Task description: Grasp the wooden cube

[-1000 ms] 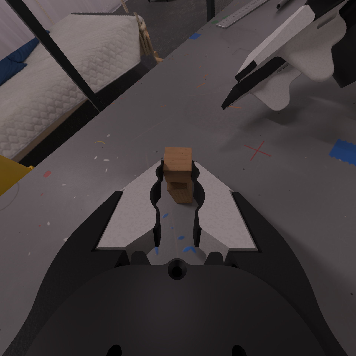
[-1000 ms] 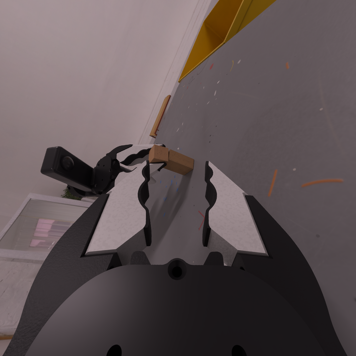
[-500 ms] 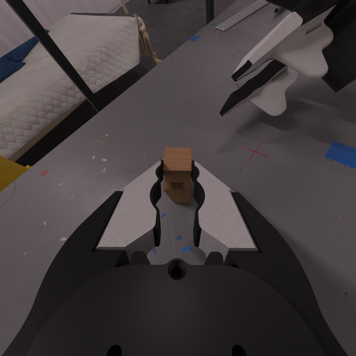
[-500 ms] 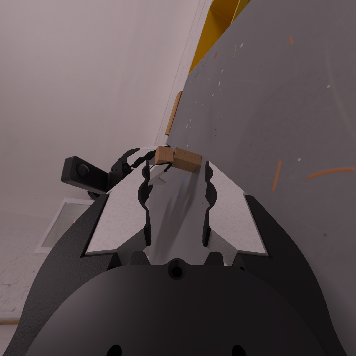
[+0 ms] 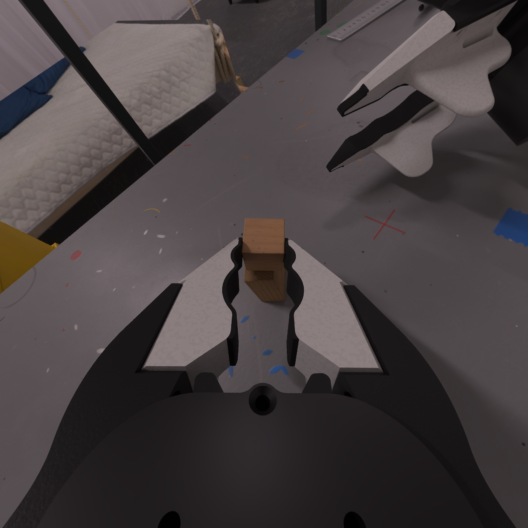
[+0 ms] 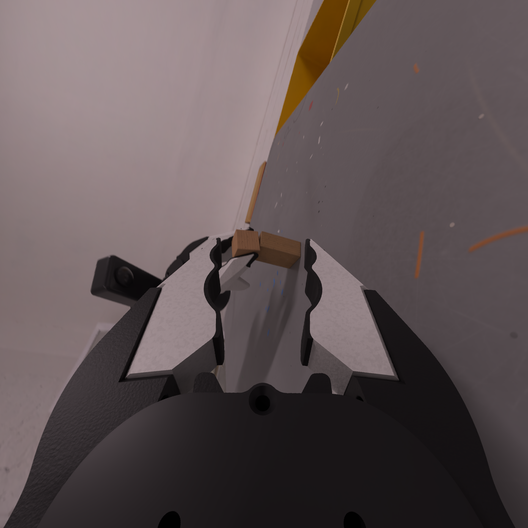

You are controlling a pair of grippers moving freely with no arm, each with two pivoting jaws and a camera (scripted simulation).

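Observation:
In the left wrist view, my left gripper [image 5: 263,243] is shut on the wooden cube [image 5: 264,240], which its fingertips pinch by two sides. The cube sits directly over a second, upright wooden block [image 5: 267,288] standing on the grey table [image 5: 143,285]. I cannot tell whether cube and block touch. My right gripper [image 5: 334,140] hovers open and empty at the upper right. In the right wrist view, the right gripper [image 6: 263,241] is open and aimed at the cube [image 6: 244,243] and block [image 6: 278,250]. These lie just beyond its tips, with a left gripper finger [image 6: 235,270] under the cube.
A metal ruler [image 5: 357,27] lies at the table's far edge. Blue tape [image 5: 514,228] and a red cross mark [image 5: 384,225] are on the right. A white mattress [image 5: 100,108] and a black post [image 5: 94,83] stand beyond the left edge. A yellow bin [image 6: 311,71] is farther along.
The right gripper has turned and shifted, so the cube and block now sit centred just past its open fingertips. The left gripper keeps its hold on the cube, almost still.

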